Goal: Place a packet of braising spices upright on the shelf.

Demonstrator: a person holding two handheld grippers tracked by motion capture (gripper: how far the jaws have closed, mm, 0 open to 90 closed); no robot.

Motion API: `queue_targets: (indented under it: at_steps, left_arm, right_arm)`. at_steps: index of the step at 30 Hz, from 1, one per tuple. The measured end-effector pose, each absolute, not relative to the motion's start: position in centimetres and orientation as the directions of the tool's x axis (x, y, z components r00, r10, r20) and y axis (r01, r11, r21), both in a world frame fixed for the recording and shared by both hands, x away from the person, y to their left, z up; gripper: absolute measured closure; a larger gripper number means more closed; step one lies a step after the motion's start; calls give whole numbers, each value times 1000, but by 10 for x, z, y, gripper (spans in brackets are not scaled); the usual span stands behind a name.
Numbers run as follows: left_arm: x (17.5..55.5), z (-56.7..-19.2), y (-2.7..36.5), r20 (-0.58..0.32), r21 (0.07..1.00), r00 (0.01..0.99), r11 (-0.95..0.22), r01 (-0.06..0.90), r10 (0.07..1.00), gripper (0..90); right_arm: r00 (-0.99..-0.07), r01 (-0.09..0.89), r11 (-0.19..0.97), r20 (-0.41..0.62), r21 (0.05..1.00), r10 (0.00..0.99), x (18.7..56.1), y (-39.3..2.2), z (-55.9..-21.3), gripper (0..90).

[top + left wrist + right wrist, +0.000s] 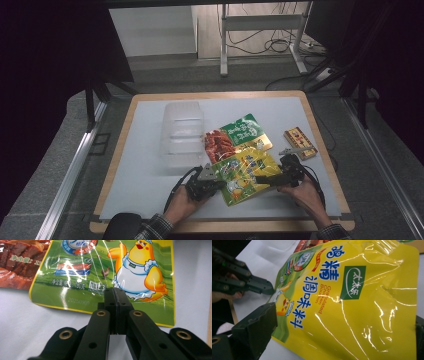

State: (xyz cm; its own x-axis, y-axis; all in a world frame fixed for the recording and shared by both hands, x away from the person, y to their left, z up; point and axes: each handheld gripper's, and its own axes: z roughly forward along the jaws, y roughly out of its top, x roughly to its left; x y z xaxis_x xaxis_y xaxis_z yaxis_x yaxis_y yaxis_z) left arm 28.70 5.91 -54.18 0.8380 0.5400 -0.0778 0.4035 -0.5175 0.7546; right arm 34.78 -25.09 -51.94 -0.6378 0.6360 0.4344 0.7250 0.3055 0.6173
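Observation:
A yellow and green chicken-bouillon pouch [244, 175] lies flat near the table's front edge, between my two grippers. In the left gripper view, my left gripper [116, 293] is shut, pads pressed together, with its tips over the pouch [105, 272] at its green bottom edge. That same left gripper [268, 288] shows in the right gripper view, touching the pouch's far edge. My right gripper [267, 179] reaches in from the right. It [347, 317] stands open wide, with the yellow end of the pouch [362, 302] between its jaws. I cannot tell if its pads touch the pouch.
A green and red snack bag [237, 136] lies just behind the pouch, partly under it. A clear plastic container [181, 132] stands to the left of that. A small patterned box [299, 142] sits at the right. The white mat [140, 165] covers the wooden table.

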Motion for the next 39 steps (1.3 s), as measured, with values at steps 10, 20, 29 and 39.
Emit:
queue_targets:
  at_steps: [10,20,29,39]
  left_arm:
    - [282,-542,58,-16,763,830,-530,371,557,832]
    - [279,-539,59,20,763,820,-539,358,572,659]
    - [270,-536,70,29,766,805,-531,363,593,367]
    - [265,-528,87,6,789,777,-481,384,630,127]
  right_arm:
    - [-607,704,246,384,666,696,345,-264,-506,568]
    - [-613,677,249,343,692,712,342,-263,-497,795]
    - [-646,643,260,329,720,689,339,-262,-484,818]
    - [-668,626,236,354,743,655,340,-261,-468,831]
